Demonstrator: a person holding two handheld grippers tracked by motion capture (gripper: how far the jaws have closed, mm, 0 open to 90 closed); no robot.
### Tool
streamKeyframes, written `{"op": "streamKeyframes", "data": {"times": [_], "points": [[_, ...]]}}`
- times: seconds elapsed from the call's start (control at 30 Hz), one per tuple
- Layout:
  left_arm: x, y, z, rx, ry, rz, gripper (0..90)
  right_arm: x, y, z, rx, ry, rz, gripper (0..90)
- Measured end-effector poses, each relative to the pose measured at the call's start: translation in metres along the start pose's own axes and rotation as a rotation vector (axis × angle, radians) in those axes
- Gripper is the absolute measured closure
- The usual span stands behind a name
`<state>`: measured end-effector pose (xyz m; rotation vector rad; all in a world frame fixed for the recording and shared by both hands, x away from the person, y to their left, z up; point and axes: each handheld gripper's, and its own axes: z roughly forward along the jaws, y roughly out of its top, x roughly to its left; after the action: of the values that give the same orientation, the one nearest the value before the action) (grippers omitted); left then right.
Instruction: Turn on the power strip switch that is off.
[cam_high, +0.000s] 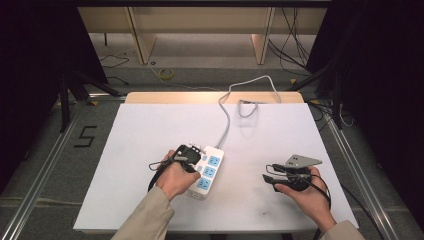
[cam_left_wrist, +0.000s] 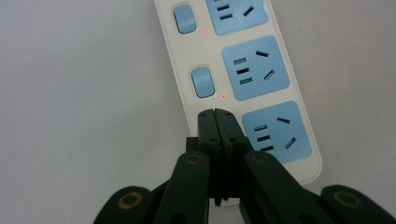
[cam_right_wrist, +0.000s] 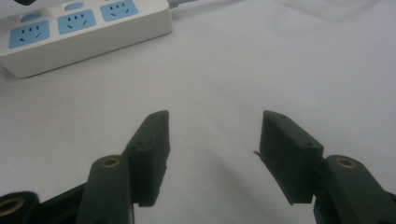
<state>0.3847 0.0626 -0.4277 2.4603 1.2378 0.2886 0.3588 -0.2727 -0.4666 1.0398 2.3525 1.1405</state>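
White table (cam_high: 135, 150), power strip (cam_left_wrist: 261, 60) under left gripper (cam_left_wrist: 217, 116).

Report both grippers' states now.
Left gripper: shut, holding nothing, tips over the power strip.
Right gripper: open, empty.

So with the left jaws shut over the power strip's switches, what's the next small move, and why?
Probably press the left gripper straight down: its shut jaws sit where the power strip would have its nearest switch, and red lights glow beside the other two switches.
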Motion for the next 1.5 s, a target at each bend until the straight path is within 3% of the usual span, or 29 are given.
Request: {"op": "streamKeyframes", "data": {"times": [0.63, 1.23, 1.5], "points": [[0.005, -0.001, -0.009, -0.089, 0.01, 0.012, 89.7, 0.0, 0.0, 0.0, 0.0, 0.002, -0.001, 43.3], [0.02, -0.01, -0.018, -0.158, 0.035, 0.025, 89.5, 0.001, 0.0, -0.001, 0.001, 0.003, -0.008, 42.8], [0.026, -0.016, -0.02, -0.176, 0.038, 0.01, 85.6, 0.001, -0.001, -0.003, 0.001, 0.002, -0.012, 42.7]]}}
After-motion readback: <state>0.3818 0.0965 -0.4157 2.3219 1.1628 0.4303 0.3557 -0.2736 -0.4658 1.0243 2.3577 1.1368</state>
